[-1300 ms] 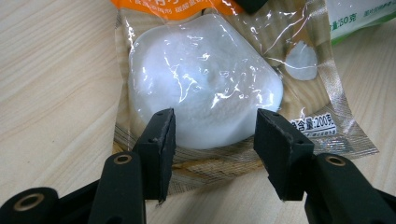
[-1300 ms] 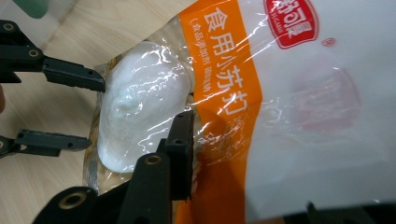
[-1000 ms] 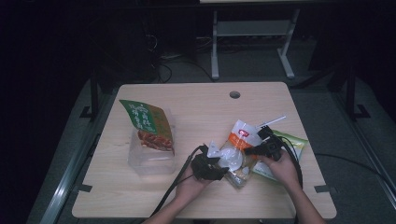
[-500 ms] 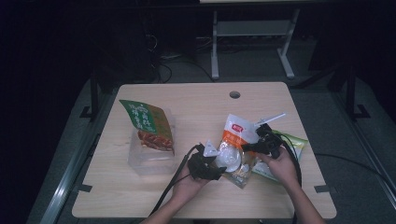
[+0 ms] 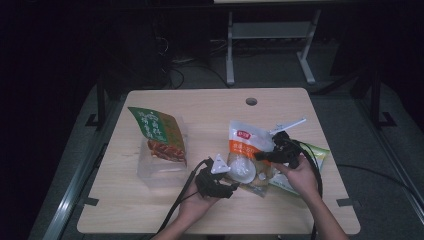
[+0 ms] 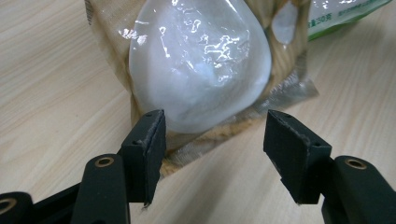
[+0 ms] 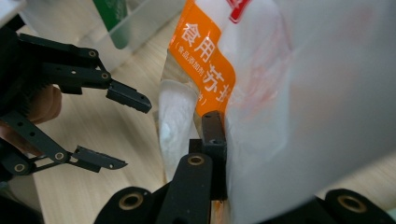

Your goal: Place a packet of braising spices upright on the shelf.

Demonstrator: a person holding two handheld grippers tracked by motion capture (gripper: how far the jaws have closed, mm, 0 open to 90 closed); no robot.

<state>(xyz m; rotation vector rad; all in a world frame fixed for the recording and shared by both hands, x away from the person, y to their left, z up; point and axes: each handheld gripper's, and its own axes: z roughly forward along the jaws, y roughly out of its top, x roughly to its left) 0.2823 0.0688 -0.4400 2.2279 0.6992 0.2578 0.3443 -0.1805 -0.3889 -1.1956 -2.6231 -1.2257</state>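
My right gripper is shut on the lower edge of a white pouch with an orange band and holds it upright above the table; from above, the pouch stands left of that gripper. Under it lies a beige packet with a cloudy window, also seen from above. My left gripper is open at the packet's near edge, its jaws just having opened further, pressing on nothing. It sits at the front middle and appears in the right gripper view.
A green and orange snack bag rests on a clear plastic box at the left. A green-edged packet lies under the right hand. The table has a cable hole at the back.
The right gripper has lifted the white and orange pouch off the pile, so it stands more upright. The left gripper's jaws have spread wider beside the beige packet.
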